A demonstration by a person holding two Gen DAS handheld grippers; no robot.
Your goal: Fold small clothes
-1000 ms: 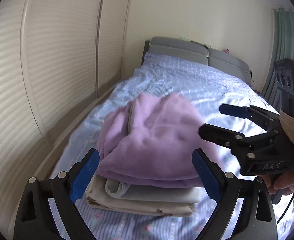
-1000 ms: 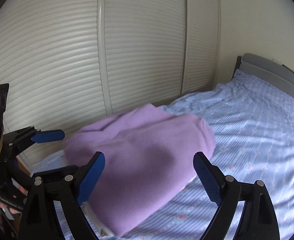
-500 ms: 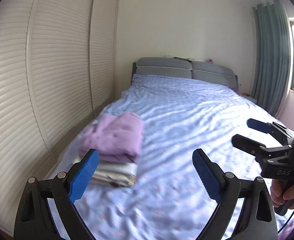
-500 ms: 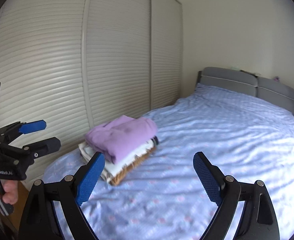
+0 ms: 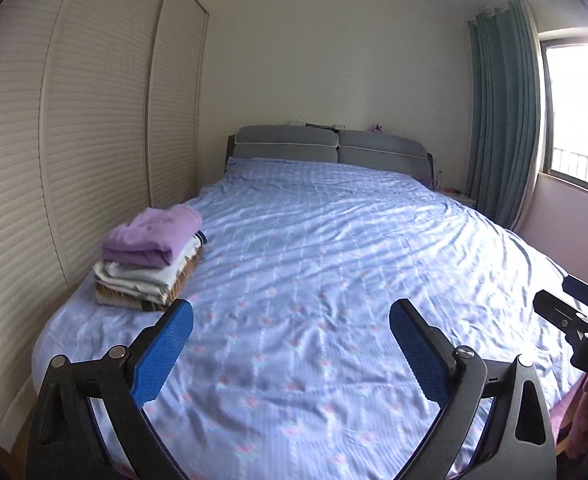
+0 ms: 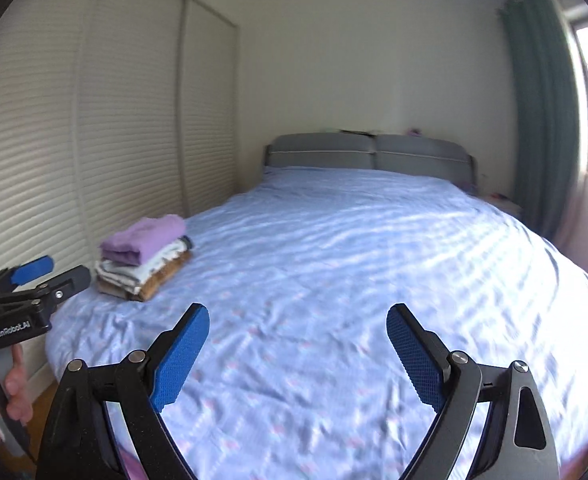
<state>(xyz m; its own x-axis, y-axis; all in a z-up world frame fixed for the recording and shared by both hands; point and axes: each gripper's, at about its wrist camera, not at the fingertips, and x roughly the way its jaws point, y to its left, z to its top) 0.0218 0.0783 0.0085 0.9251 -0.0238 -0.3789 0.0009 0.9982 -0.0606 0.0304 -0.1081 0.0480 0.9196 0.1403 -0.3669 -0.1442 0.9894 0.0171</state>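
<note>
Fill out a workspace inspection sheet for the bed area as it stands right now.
Surface: bed with a blue patterned sheet, mildly wrinkled.
Job's things: stack of folded clothes near the bed's left edge; lilac garment on top, white and brown pieces beneath.
Clutter: small items on the headboard, too small to identify.
Grippers: left gripper open, nothing between its fingers; right gripper open, also holding nothing. Both are over the foot of the bed, apart from the stack.
Cables: nothing seen.
Surroundings: slatted wardrobe doors on the left, green curtain and window on the right.
</note>
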